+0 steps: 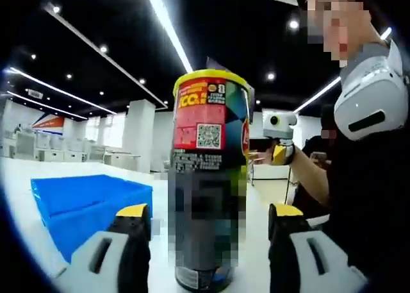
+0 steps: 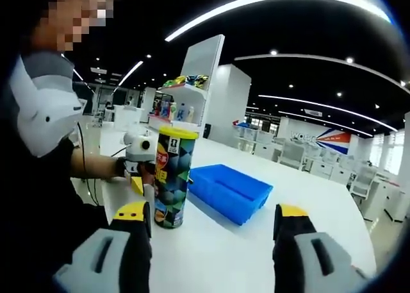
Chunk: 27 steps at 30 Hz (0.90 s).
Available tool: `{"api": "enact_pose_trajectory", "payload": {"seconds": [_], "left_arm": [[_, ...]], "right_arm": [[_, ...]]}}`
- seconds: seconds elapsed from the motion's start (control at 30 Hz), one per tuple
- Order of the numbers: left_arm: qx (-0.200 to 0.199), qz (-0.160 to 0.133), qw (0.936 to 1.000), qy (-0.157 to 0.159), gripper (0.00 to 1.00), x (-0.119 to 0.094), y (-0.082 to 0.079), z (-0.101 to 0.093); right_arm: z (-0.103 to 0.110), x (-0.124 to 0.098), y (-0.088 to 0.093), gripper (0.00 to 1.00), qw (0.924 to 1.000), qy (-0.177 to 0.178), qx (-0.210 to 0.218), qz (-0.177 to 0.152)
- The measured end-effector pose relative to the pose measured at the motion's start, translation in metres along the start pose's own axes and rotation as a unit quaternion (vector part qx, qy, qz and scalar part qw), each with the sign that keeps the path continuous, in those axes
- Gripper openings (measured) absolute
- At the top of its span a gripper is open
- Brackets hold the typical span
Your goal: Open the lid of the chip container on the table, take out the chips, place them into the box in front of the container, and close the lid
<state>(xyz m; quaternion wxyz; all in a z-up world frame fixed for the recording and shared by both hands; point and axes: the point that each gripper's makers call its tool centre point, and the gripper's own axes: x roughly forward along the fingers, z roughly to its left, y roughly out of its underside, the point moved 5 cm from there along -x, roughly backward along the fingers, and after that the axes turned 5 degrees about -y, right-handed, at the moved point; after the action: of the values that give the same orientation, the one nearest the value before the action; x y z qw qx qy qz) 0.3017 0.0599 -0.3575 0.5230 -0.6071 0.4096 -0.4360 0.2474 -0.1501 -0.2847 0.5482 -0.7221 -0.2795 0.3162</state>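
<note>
The chip container (image 1: 208,177) is a tall can standing upright on the white table (image 1: 25,197), its yellow lid (image 1: 211,78) on top. My left gripper (image 1: 208,219) is open, with one jaw on each side of the can's lower part and a gap on both sides. A blue box (image 1: 90,203) lies left of the can. My right gripper (image 1: 280,152) hovers farther back to the right. In the right gripper view, the can (image 2: 172,181) stands beside the blue box (image 2: 229,190) with my left gripper (image 2: 145,181) at it. My right gripper (image 2: 211,222) is open and holds nothing.
A person in dark clothes with a white shoulder piece (image 1: 371,107) stands close at the table's edge. White table surface (image 2: 243,254) stretches in front of the can and box. Shelves with goods (image 2: 182,94) and office desks stand farther back.
</note>
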Motion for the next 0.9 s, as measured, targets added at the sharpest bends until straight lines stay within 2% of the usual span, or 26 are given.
{"api": "enact_pose_trajectory", "payload": {"seconds": [0.2,0.23,0.27,0.3,0.67,0.9], "left_arm": [[0.006,0.008,0.9999,-0.01,0.61,0.002,0.003,0.002],[0.009,0.008,0.9998,-0.016,0.57,0.003,0.004,0.003],[0.027,0.014,0.9989,-0.037,0.5,0.002,0.005,0.008],[0.023,0.015,0.9993,-0.026,0.47,0.002,0.006,0.005],[0.024,0.007,0.9993,-0.027,0.46,0.005,0.004,-0.002],[0.022,0.001,0.9994,-0.026,0.46,0.005,0.005,-0.004]], "right_arm": [[0.001,0.001,0.001,0.72,1.0,0.0,0.0,0.002],[0.002,0.001,0.001,0.72,1.0,0.001,0.0,0.002],[0.002,0.001,0.001,0.72,1.0,0.001,0.0,0.002],[0.002,0.001,0.001,0.72,1.0,0.001,0.0,0.002],[0.005,0.005,-0.003,0.72,1.0,-0.002,0.001,-0.003],[0.013,0.02,-0.032,0.72,0.9987,-0.029,-0.019,-0.038]]}}
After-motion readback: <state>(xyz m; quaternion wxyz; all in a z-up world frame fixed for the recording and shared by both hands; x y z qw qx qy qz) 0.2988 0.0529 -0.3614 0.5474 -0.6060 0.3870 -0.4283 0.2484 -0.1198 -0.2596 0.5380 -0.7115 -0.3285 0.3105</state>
